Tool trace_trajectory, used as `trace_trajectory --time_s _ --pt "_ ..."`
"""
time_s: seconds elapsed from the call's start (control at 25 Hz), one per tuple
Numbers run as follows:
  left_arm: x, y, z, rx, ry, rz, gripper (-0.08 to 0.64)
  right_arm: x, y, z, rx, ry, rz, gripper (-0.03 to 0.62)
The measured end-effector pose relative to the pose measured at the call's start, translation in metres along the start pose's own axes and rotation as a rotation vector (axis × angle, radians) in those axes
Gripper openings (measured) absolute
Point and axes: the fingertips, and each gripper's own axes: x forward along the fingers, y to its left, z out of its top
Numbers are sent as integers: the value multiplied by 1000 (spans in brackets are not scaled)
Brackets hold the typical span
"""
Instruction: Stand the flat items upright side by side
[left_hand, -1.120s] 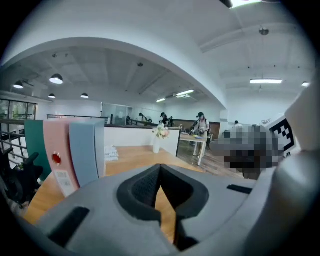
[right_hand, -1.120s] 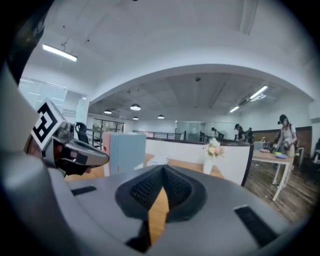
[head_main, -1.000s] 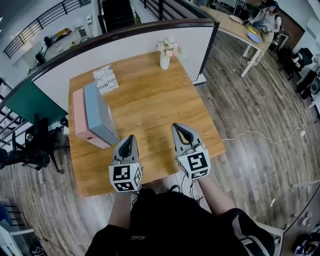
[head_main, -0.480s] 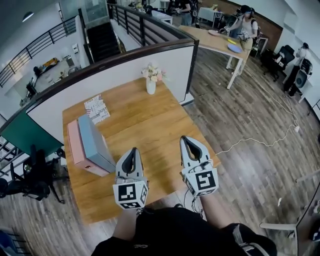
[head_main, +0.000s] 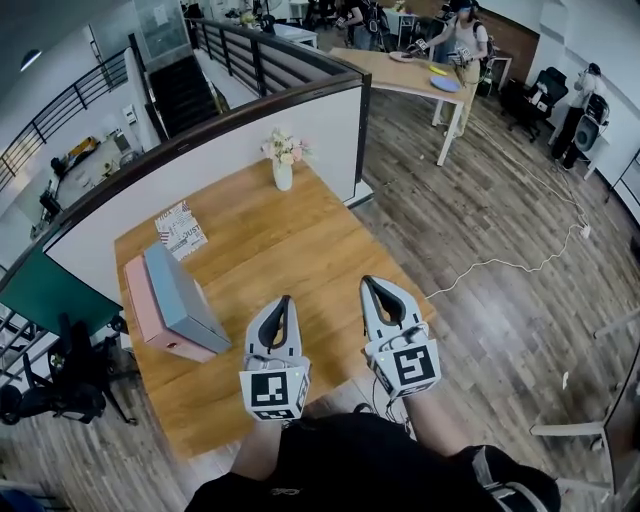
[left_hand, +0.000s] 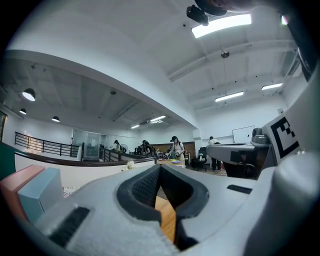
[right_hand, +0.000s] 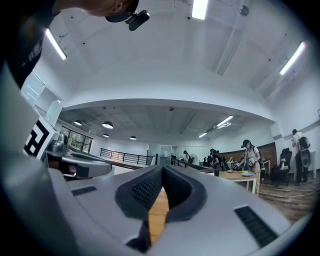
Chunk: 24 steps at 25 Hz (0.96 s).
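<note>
Both grippers have risen since a second ago. Head view: left gripper (head_main: 284, 300) and right gripper (head_main: 367, 283) hover near the table's (head_main: 290, 245) front edge — pink item (head_main: 138, 300) and blue item (head_main: 178, 292) stand upright, touching, at its left. Left gripper view: jaws clenched, empty. Right gripper view: likewise.
</note>
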Motion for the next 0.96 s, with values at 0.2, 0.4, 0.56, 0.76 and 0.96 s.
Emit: trace_trajectory --time_s 0.2,0.4,0.56,0.76,0.96 --pt "3 -10 -2 -14 15 -24 -2 -5 4 4 -15 4 1 5" --pt "8 -14 -3 -18 12 -36 -2 -17 -7 4 -19 23 -28 5" --pt "10 -18 -8 -19 23 -48 -2 -27 -19 9 -31 22 -61 5" --pt "12 -40 -6 -26 16 -92 -2 -42 -34 7 -33 29 -102 5" --pt "18 -62 -5 -30 11 -136 -2 -51 -40 4 -35 37 -113 5"
